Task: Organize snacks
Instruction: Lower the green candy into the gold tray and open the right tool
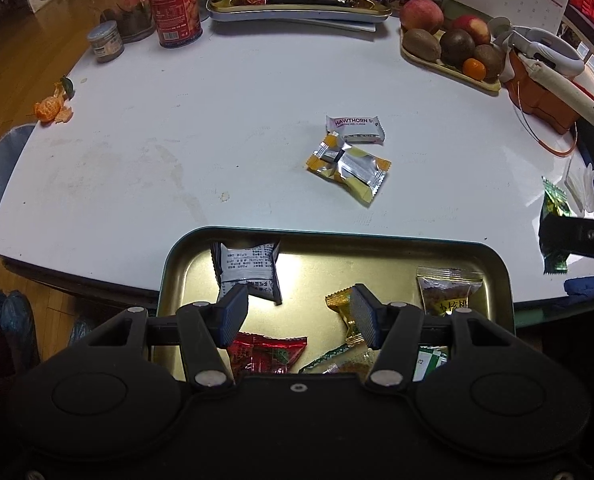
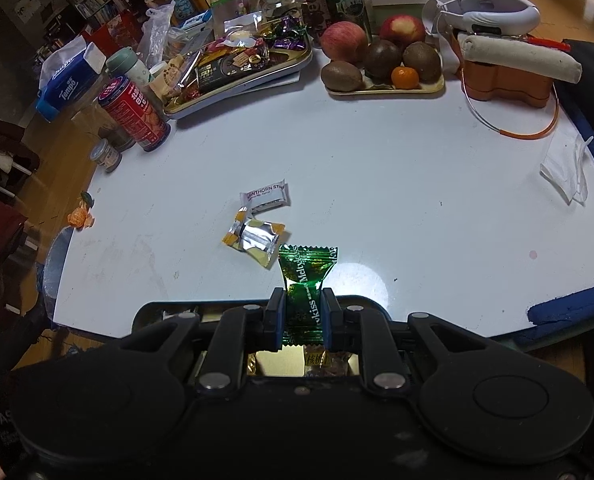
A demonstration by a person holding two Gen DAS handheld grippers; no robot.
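Observation:
A gold metal tray (image 1: 337, 237) sits at the table's near edge and holds a black-and-white packet (image 1: 251, 272), a gold candy (image 1: 339, 300), a red packet (image 1: 269, 352) and a walnut packet (image 1: 449, 292). My left gripper (image 1: 297, 304) hovers over it, open, with nothing between its pads. My right gripper (image 2: 305, 300) is shut on a green foil candy (image 2: 307, 268), held upright above the tray's far rim (image 2: 153, 309). On the white table lie a white hawthorn packet (image 1: 355, 128) (image 2: 265, 196) and two yellow-silver packets (image 1: 349, 168) (image 2: 257, 236).
At the back stand a second tray piled with snacks (image 2: 293, 65), a fruit tray (image 1: 485, 86), a red can (image 1: 173, 0) and a small jar (image 1: 105, 42). Tangerine peel (image 1: 51, 108) lies at the left edge. A folded napkin (image 2: 565, 172) lies right.

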